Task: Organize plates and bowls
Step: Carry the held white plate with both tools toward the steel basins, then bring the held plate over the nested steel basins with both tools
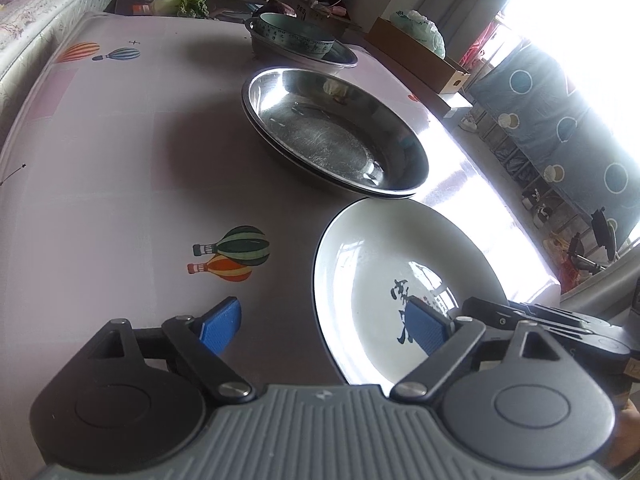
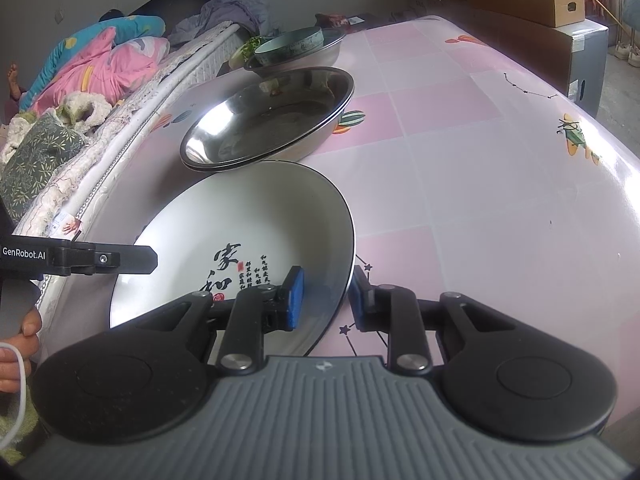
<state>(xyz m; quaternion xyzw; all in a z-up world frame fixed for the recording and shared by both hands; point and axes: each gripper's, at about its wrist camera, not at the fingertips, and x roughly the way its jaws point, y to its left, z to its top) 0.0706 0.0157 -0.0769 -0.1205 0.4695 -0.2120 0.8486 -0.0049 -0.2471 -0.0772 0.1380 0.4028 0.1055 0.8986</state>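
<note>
**Right tool clamped on white plate rim; left tool standing wide apart**

The right tool (image 2: 326, 298) is pointing steeply down at the surface (image 2: 480, 168) and is gripping the near rim of the white plate (image 2: 248, 220): one blue pad is lying inside the plate, the other outside against the rim. The left tool (image 1: 320, 326) is angling down likewise, its jaws spread wide with nothing pressed between them; one blue finger is hanging over the bare surface, the other over the plate's inner face. In the right wrist view the left tool's black body is reaching in from the left edge beside the plate, and a hand (image 2: 16, 344) is showing at the lower left with a white cable across it.

The white plate is sitting at the near end of the surface, tilted, with its gripped edge appearing raised. It is showing a dark rim line and black brush characters with a small red seal on its face. Just beyond it, close to touching, two nested steel plates (image 1: 336, 132) are resting on the surface, scuffed and reflective. Farther back, a pale green bowl (image 1: 296, 34) is sitting inside another steel dish (image 1: 344, 58). The surface is wearing a pink checked cover printed with hot-air balloons.
</note>
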